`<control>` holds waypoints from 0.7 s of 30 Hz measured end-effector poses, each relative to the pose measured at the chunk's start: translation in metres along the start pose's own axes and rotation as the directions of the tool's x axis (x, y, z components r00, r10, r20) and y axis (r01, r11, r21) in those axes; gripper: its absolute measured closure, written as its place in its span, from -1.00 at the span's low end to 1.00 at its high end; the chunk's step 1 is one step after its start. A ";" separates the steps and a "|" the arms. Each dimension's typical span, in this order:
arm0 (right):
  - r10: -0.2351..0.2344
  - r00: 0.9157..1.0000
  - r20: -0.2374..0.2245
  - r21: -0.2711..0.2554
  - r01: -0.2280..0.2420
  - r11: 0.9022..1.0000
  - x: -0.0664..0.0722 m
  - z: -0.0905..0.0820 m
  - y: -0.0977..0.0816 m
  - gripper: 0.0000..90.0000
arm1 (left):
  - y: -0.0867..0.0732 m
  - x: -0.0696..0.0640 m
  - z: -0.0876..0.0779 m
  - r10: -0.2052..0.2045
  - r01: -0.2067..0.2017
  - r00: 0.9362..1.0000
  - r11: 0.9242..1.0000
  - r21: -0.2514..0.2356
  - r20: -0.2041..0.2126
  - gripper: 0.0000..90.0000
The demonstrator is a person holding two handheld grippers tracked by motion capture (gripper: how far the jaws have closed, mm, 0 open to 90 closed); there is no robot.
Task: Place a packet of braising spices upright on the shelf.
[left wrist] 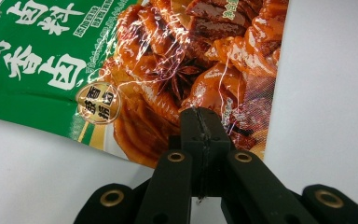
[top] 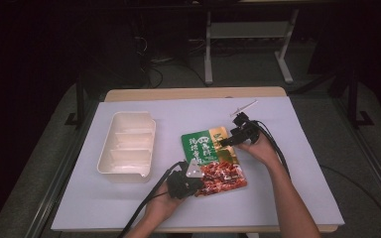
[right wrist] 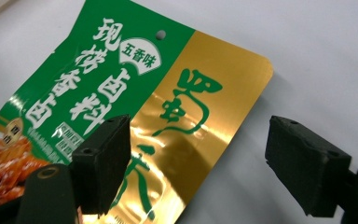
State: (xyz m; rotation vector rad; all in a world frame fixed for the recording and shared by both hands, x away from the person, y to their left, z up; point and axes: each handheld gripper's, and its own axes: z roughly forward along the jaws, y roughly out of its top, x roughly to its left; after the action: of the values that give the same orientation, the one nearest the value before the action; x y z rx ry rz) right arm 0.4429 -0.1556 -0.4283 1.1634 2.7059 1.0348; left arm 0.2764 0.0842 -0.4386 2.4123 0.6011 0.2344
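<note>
While left gripper (left wrist: 200, 154) pinches seasoning packet (top: 213, 158) lengthwise away from person, right gripper (right wrist: 198, 163) gapes empty.

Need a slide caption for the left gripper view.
Left claw shut on the bottom edge of the green seasoning packet, over the white table cover.
</note>
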 end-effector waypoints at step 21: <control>-0.009 0.982 -0.188 -0.056 -0.002 0.998 0.004 -0.013 -0.001 0.03 | -0.001 -0.003 0.000 0.002 -0.002 1.000 1.000 0.002 -0.014 1.00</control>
State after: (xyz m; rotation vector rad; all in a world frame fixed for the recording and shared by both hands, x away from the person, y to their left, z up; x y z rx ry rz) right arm 0.4359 -0.1607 -0.4177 1.1043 2.7956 1.2723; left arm 0.2736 0.0834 -0.4388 2.4151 0.6058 0.2512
